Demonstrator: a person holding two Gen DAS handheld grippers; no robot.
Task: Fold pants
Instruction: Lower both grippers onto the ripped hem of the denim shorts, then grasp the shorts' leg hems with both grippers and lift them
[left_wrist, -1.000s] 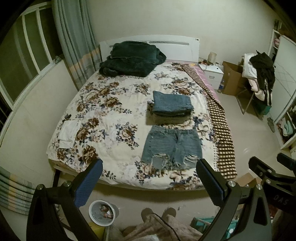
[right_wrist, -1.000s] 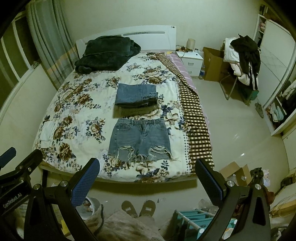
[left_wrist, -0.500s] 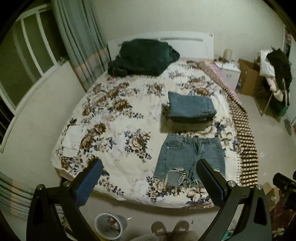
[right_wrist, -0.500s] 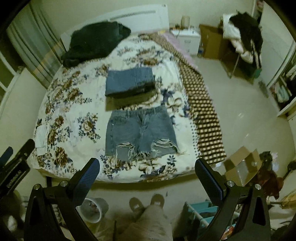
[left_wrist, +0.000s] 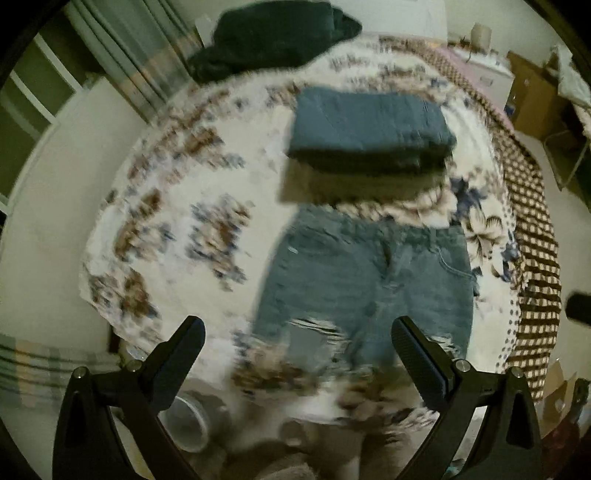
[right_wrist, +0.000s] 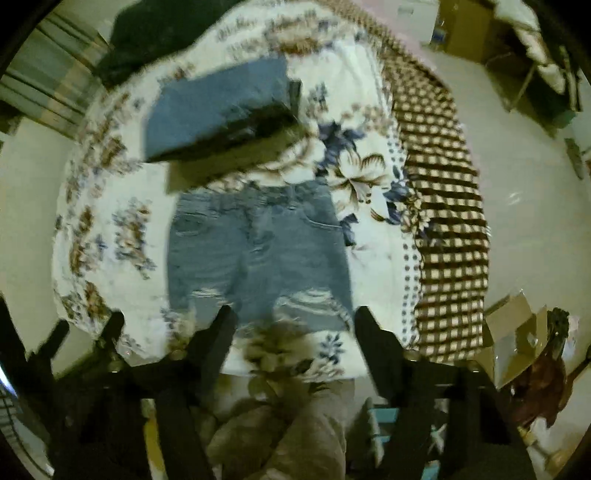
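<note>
Left wrist view, left gripper (left_wrist: 297, 341) spread above denim shorts (left_wrist: 365, 280)

floral-covered bed (left_wrist: 166, 229), striped curtain (left_wrist: 147, 62), pale floor (right_wrist: 524, 192), cardboard box (right_wrist: 517, 339), dim light

Spread flat on the near part of the bed (left_wrist: 177, 206): denim shorts (left_wrist: 369, 280), waistband far, hems near. Just beyond them, a stack of folded jeans (left_wrist: 369, 129). At the far left, a heaped blanket (left_wrist: 273, 33). Along the right edge, a checked cloth (left_wrist: 532, 236). Beside the bed's near left corner, on the floor, a bin (left_wrist: 184, 424).
</note>
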